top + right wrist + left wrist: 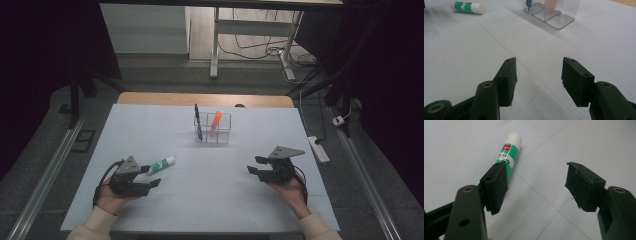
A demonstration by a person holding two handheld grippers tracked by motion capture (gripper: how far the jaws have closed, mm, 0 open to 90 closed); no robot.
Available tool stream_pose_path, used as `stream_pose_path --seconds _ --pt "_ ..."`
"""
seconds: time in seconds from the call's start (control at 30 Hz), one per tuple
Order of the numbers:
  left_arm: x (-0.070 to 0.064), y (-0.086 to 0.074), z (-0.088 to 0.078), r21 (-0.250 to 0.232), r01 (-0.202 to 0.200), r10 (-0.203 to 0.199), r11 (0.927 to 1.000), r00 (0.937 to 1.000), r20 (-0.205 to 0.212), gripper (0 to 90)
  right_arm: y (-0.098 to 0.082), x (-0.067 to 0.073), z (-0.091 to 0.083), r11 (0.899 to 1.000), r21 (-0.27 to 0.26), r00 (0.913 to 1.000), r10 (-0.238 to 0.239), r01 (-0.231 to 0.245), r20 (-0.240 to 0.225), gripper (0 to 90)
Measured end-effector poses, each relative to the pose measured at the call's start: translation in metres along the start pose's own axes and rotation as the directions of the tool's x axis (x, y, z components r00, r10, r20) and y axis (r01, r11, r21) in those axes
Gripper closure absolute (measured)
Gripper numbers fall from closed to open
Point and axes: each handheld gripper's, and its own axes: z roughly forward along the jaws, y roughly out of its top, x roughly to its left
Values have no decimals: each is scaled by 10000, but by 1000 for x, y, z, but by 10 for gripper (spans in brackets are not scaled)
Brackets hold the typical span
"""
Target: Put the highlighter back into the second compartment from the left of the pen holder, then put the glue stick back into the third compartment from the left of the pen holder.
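Two pens are already standing in the clear organizer (213,129), a blue pen (197,120) and an orange marker (215,122), so I'd say the tidying is mostly done. What's left is the glue stick (162,164), lying flat on the white table (225,200) right in front of the left gripper (150,181). Its fingers (496,186) are spread apart with nothing between them, the stick just beyond one fingertip. Right gripper (254,165) is also open and empty, well off to the side.
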Motion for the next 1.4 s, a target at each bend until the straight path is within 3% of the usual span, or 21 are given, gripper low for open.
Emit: stream_pose_path --seconds 0.47,0.73,1.0,1.4 --pt "2 2 -2 -58 -15 15 10000 9999 -135 341 -17 -4 -16 10000 -24 9997 -14 15 233 452" --pt "6 14 -4 -183 -28 23 9998 9996 -276 341 -20 -5 -15 9998 147 9994 -158 154 296 450" --pt "10 34 -4 -10 -254 254 9997 9991 -345 338 -21 -5 -14 9993 286 9993 -231 223 280 446" --pt "14 50 12 716 -459 483 9964 9983 -321 334 -24 -5 -18 9995 288 9993 -152 143 327 446"
